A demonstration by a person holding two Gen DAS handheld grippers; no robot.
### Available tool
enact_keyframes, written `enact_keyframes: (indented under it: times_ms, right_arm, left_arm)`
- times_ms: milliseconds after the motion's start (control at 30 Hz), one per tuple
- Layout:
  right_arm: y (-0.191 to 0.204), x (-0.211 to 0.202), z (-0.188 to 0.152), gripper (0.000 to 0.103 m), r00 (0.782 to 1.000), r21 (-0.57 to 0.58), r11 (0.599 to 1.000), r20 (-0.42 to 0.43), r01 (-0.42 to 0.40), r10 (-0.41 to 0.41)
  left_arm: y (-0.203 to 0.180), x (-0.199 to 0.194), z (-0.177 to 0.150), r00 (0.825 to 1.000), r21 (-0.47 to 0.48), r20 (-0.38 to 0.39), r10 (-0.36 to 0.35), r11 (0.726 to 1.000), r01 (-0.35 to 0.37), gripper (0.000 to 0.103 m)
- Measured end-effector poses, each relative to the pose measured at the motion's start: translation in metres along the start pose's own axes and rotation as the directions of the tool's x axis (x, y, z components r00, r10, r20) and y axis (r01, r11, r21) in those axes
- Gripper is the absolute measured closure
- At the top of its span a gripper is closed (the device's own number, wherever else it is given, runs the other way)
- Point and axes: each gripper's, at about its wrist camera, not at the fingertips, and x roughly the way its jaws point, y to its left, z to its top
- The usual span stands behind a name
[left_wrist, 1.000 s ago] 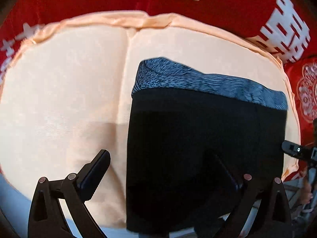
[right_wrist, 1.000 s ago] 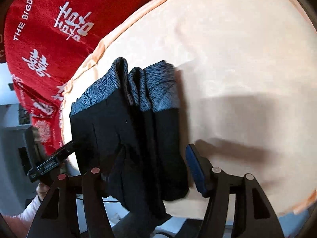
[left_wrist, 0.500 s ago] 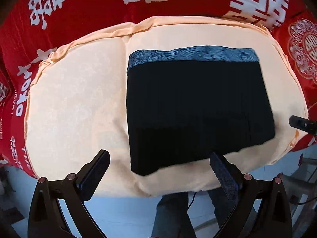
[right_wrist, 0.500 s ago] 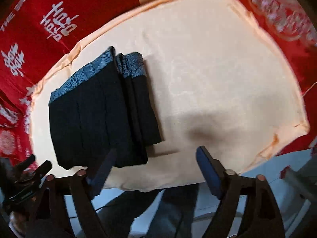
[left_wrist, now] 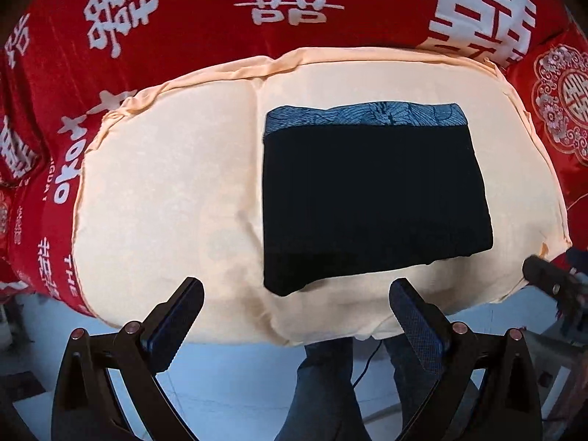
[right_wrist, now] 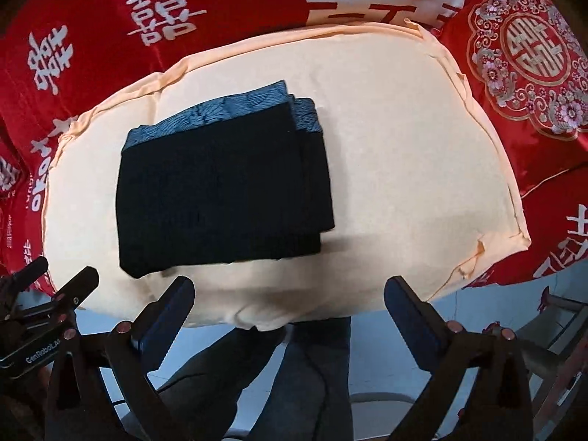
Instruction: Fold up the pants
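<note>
The pants (left_wrist: 371,198) were seen folded into a compact black rectangle on a peach cushion (left_wrist: 165,198), with the blue-grey patterned waistband (left_wrist: 364,119) along the far edge. In the left wrist view the bundle lay right of the cushion's middle; in the right wrist view (right_wrist: 220,191) it lay left of middle. The black cloth was so dark that its creases could barely be made out, and the number of layers could not be counted with confidence.

The stacked layers at the bundle's right side were shown only in the right wrist view, where two or perhaps three stepped edges appeared. In the left wrist view only one flat top surface was presented.

The left gripper (left_wrist: 294,294) was held spread wide, nothing between its fingers, at the near edge of the cushion and clear of the pants. The right gripper (right_wrist: 290,294) was likewise spread apart and empty, near the cushion's near edge. Each gripper was caught only partly by the other's camera: the right one (left_wrist: 551,283) at the right margin, blurred and cut off, and the left one (right_wrist: 44,301) at the left margin.

A red cloth (right_wrist: 228,3) with white characters was spread beyond the cushion, its edges cut off by the lens. A person's legs (left_wrist: 323,389) in dark trousers were partly visible below the cushion.
</note>
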Motion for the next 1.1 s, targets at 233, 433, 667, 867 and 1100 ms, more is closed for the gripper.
enact_keyframes:
  times_ms: [233, 433, 667, 867, 1100]
  right_arm:
    - [0.017, -0.007, -0.002, 0.0, 1.0, -0.008, 1.0, -0.012, 0.01, -0.01]
    - [0.022, -0.01, 0.001, 0.0, 1.0, -0.007, 1.0, -0.015, 0.006, -0.006]
    - [0.024, -0.015, 0.002, 0.0, 1.0, -0.012, 1.0, -0.006, 0.016, -0.016]
    - [0.025, -0.017, 0.002, 0.0, 1.0, -0.013, 1.0, -0.002, 0.022, -0.022]
    - [0.025, -0.018, 0.002, 0.0, 1.0, -0.015, 1.0, -0.002, 0.025, -0.025]
  left_arm:
    - [0.008, -0.011, -0.002, 1.0, -0.021, 0.003, 0.007, 1.0, -0.007, 0.002]
    - [0.011, -0.014, -0.003, 1.0, -0.02, 0.003, 0.003, 1.0, -0.003, 0.002]
    - [0.009, -0.02, -0.003, 1.0, -0.013, 0.012, -0.006, 1.0, 0.006, 0.002]
    - [0.007, -0.021, -0.005, 1.0, -0.005, 0.012, -0.006, 1.0, 0.006, 0.002]
    - [0.006, -0.019, -0.005, 1.0, -0.001, 0.003, -0.009, 1.0, 0.009, 0.002]
